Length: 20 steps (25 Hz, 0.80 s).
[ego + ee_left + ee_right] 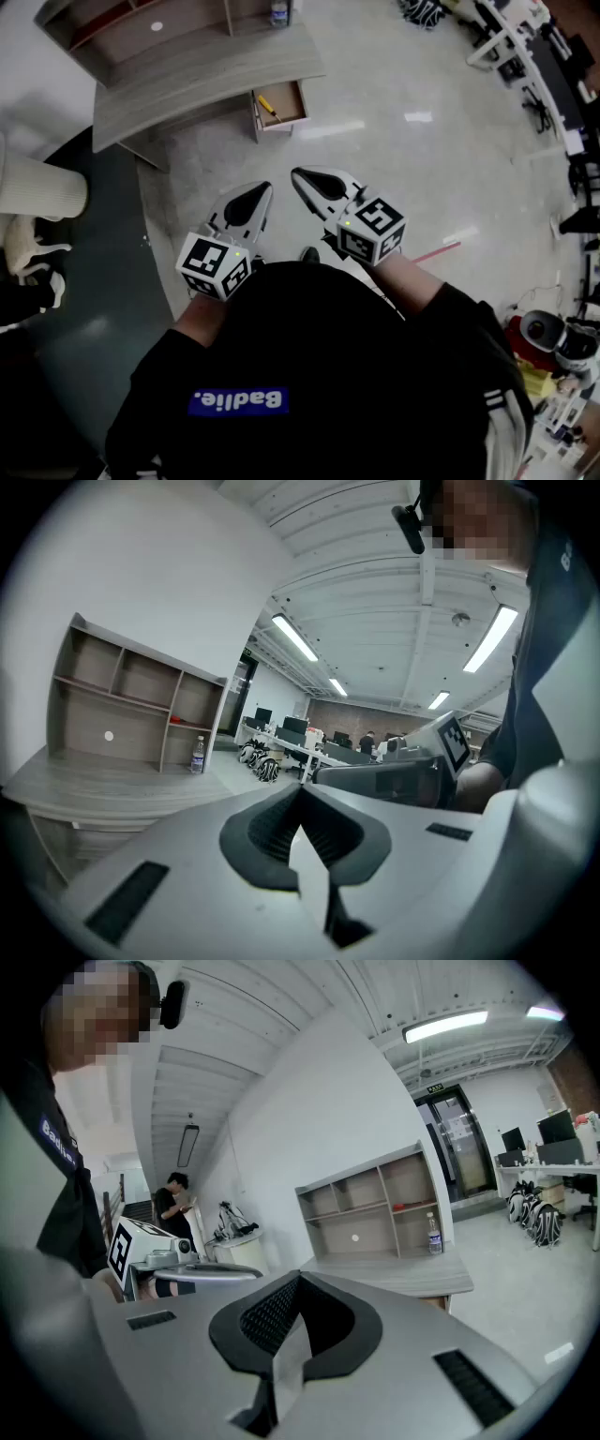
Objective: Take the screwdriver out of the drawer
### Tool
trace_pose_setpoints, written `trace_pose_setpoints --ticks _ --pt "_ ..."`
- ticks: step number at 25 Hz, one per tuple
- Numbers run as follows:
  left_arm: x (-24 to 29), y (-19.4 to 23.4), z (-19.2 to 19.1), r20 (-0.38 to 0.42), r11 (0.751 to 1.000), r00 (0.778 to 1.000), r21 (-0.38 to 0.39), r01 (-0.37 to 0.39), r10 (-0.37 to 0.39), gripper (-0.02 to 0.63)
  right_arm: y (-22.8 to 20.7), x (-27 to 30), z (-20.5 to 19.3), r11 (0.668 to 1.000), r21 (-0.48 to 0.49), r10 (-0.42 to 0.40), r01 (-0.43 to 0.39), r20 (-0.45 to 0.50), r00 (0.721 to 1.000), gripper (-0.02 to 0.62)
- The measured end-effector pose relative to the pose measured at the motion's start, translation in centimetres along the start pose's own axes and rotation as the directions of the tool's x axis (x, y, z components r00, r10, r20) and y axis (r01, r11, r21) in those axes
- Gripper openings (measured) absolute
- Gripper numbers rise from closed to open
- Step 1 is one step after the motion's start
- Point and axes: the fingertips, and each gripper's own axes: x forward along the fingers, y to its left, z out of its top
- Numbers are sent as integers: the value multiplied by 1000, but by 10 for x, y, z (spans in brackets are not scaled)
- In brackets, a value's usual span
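A yellow-handled screwdriver (pixel 268 108) lies in a small open drawer (pixel 286 117) that sticks out from under the curved grey desk (pixel 206 80), far ahead of me in the head view. The drawer is hidden in both gripper views. My left gripper (pixel 263 188) and right gripper (pixel 297 174) hover side by side over the floor, well short of the drawer, both pointing toward the desk. The left gripper (pixel 300 787) has its jaws closed tip to tip with nothing between them. The right gripper (pixel 298 1277) is likewise shut and empty.
A shelf unit (pixel 141 28) stands on the desk with a water bottle (pixel 278 11) beside it. A white cylindrical stand (pixel 37 187) and a dark rug (pixel 94 281) lie to the left. Office desks and chairs (pixel 525 47) fill the far right. A person (pixel 176 1206) stands by the wall.
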Motion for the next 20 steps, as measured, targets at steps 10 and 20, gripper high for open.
trace_pose_setpoints --ticks 10,20 --pt "-1 -1 -1 -4 1000 1000 2 1 -1 2 1 -1 0 1000 -1 3 -3 0 1000 29" --pt "-1 9 -2 -7 1000 1000 -3 5 -5 2 -3 9 -3 1000 10 -10 11 -15 1000 29"
